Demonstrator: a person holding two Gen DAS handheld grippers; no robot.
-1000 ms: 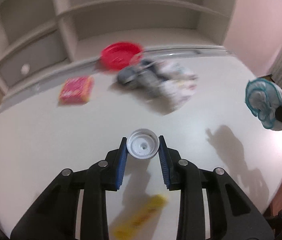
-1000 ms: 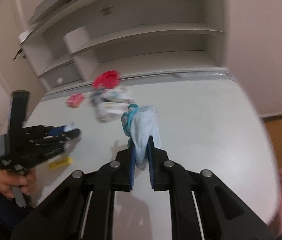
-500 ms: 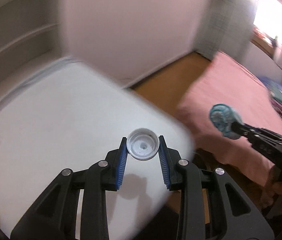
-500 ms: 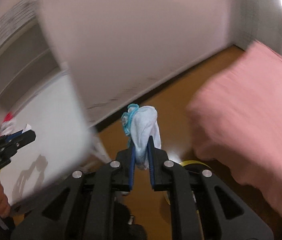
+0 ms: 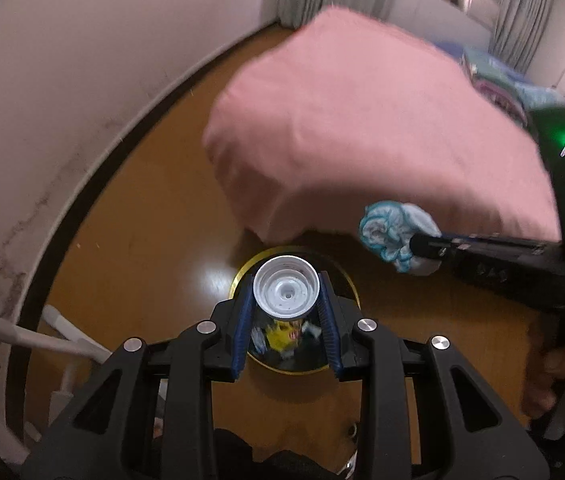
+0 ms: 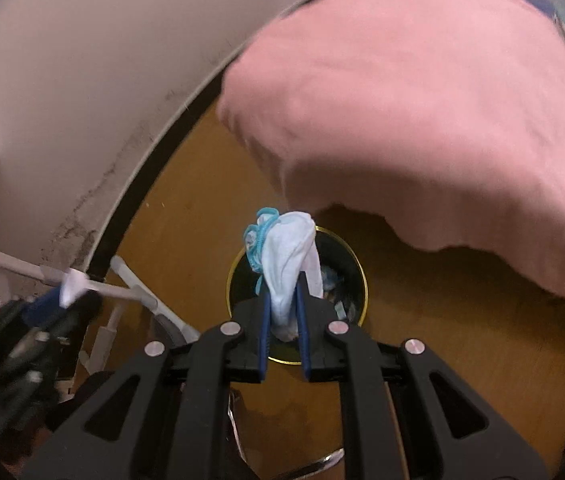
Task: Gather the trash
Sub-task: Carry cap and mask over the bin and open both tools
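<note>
White ribbed plastic bottle cap (image 5: 286, 287): sitting clamped between the blue pads of the left gripper (image 5: 286, 294), directly over the bin.
Crumpled pale blue and white face mask (image 6: 287, 270): being pinched tight by the right gripper (image 6: 284, 312), jaws closed on it, hanging above the bin.
Round black gold-rimmed trash bin (image 6: 356, 264): standing on the brown wooden floor (image 5: 154, 232), holding wrappers.
Pink blanket (image 5: 362, 120): draping just beside the bin.
</note>
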